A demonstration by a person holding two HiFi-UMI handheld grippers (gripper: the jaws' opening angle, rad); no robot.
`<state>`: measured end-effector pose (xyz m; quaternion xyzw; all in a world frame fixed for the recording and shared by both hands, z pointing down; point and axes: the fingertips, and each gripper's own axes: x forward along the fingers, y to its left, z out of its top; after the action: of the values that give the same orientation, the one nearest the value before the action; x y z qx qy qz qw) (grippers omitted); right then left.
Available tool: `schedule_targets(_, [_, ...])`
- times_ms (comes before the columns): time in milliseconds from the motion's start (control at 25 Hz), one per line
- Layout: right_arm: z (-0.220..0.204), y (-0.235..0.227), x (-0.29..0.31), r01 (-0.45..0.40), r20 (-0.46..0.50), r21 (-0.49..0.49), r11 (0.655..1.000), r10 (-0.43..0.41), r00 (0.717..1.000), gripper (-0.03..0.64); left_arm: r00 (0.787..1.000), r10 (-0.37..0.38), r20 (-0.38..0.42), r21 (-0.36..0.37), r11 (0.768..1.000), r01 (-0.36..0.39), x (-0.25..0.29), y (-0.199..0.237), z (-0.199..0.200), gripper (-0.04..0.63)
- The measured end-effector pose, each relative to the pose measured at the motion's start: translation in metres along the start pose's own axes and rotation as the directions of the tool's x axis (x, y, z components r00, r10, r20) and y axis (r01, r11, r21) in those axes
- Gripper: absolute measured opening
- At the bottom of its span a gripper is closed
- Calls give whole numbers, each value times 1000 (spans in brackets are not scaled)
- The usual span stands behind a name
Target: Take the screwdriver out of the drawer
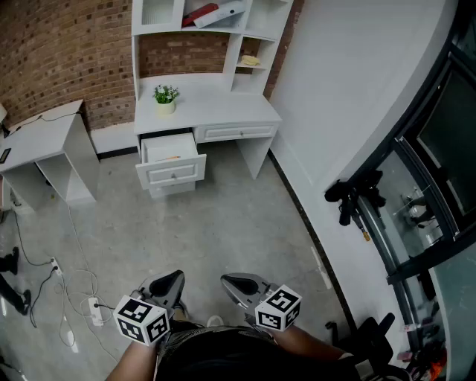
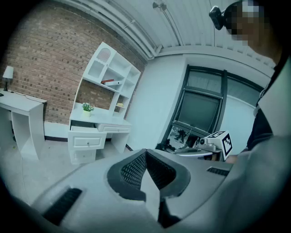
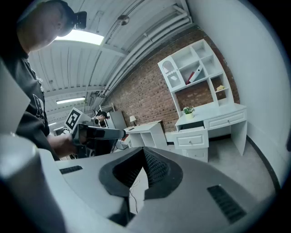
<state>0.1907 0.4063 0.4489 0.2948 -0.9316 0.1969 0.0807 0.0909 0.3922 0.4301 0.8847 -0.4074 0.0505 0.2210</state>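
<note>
A white desk stands far across the room, with its upper left drawer pulled open. A thin orange-tinted object lies in it, too small to identify as the screwdriver. The same open drawer shows small in the left gripper view, and the drawer also appears in the right gripper view. My left gripper and right gripper are held close to my body, far from the desk. Both are shut with nothing between the jaws, tips touching: left gripper, right gripper.
A potted plant sits on the desk under a white hutch. A small white side table stands at the left. A power strip and cables lie on the grey floor. A dark rack and glass front line the right wall.
</note>
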Motion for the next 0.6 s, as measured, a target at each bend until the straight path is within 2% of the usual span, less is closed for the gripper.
schedule_targets(600, [8, 4, 2, -29, 22, -22, 999, 30, 999, 6, 1000, -1, -5, 3, 1000, 1, 4, -1, 3, 18])
